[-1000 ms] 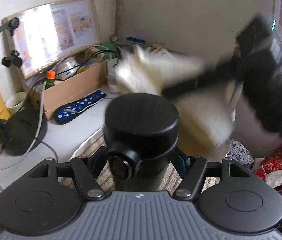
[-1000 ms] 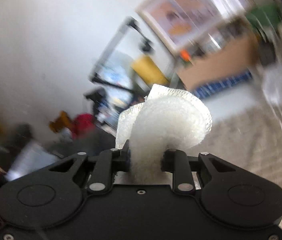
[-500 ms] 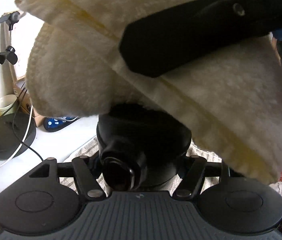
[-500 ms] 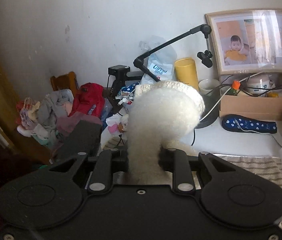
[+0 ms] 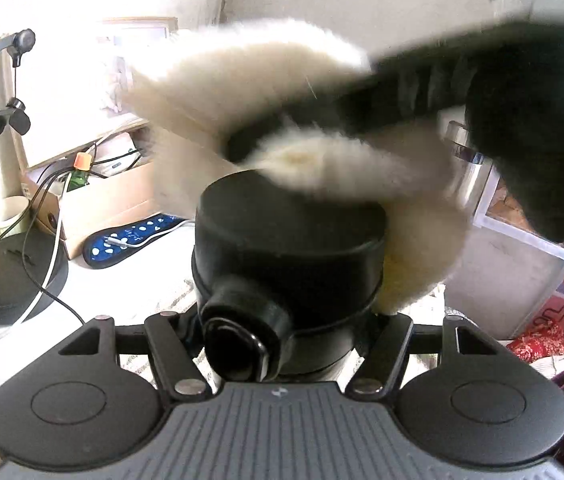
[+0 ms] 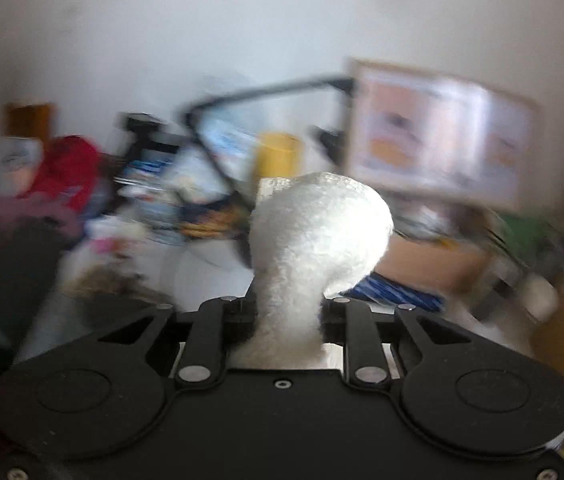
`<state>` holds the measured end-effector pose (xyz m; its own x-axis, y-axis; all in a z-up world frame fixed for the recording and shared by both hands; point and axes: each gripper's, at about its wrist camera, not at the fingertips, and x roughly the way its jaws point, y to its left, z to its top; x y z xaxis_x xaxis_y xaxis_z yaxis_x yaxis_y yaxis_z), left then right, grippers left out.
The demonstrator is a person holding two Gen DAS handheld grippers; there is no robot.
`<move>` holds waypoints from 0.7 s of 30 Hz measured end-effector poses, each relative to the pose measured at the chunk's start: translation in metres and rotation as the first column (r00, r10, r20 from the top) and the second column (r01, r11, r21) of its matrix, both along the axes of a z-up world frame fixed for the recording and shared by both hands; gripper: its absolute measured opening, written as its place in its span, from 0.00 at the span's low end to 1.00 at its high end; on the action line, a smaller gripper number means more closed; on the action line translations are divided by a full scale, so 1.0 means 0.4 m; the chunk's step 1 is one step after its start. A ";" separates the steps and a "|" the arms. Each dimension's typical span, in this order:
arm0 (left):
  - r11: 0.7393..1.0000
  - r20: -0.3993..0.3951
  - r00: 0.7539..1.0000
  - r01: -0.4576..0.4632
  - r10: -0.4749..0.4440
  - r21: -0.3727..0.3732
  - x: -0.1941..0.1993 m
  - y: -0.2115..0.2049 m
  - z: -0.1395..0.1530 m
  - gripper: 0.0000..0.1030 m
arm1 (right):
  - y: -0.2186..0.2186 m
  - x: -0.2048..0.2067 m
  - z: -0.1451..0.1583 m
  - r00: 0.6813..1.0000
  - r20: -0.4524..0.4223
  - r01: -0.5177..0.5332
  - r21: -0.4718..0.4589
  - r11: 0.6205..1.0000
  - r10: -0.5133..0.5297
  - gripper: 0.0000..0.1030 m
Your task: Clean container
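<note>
My left gripper [image 5: 286, 320] is shut on a black lidded container [image 5: 288, 256], a flask with a round push button on its front, held upright. My right gripper [image 6: 288, 312] is shut on a fluffy white cloth [image 6: 314, 240]. In the left wrist view the right gripper's black fingers [image 5: 422, 92] come in from the upper right, blurred, and press the cloth [image 5: 322, 160] onto the container's lid and down its right side.
A cardboard box [image 5: 93, 200] with cables, a blue patterned pad [image 5: 129, 240], a black round lamp base [image 5: 13, 276] and a framed picture [image 6: 442, 136] stand on the white desk behind. A striped mat [image 5: 161, 296] lies under the container. Clothes [image 6: 61, 176] are piled at the left.
The right gripper swept in with the cloth, covered the left camera's view, then dropped onto the container's lid. It is moving fast now. The left gripper holds the container steady.
</note>
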<state>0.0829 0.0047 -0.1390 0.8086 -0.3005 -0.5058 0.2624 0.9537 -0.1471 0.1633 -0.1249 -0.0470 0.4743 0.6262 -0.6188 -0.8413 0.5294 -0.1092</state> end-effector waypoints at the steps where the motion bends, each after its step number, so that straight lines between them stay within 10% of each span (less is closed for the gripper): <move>1: 1.000 -0.002 1.000 -0.004 0.004 -0.007 0.002 0.004 -0.001 0.64 | -0.022 0.010 -0.021 1.000 -0.010 0.022 -0.023 0.999 -0.023 0.20; 6: 0.999 -0.014 1.000 -0.024 0.024 -0.040 0.011 0.021 -0.004 0.64 | -0.152 0.016 -0.128 0.962 -0.221 0.155 -0.036 0.987 -0.159 0.20; 11: 1.000 -0.012 1.000 -0.013 0.012 -0.028 0.012 0.012 0.006 0.65 | -0.282 0.008 -0.209 0.834 -0.494 0.298 0.029 0.954 -0.245 0.20; 21: 0.997 -0.107 0.994 0.007 0.002 0.080 0.011 -0.024 -0.033 0.65 | -0.375 -0.013 -0.283 0.689 -0.675 0.422 0.077 0.903 -0.264 0.21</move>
<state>0.0874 -0.0047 -0.1521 0.7477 -0.2578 -0.6119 0.2517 0.9628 -0.0981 0.1583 -0.2749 -0.1601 0.2263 0.6497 -0.7257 -0.4207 0.7372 0.5288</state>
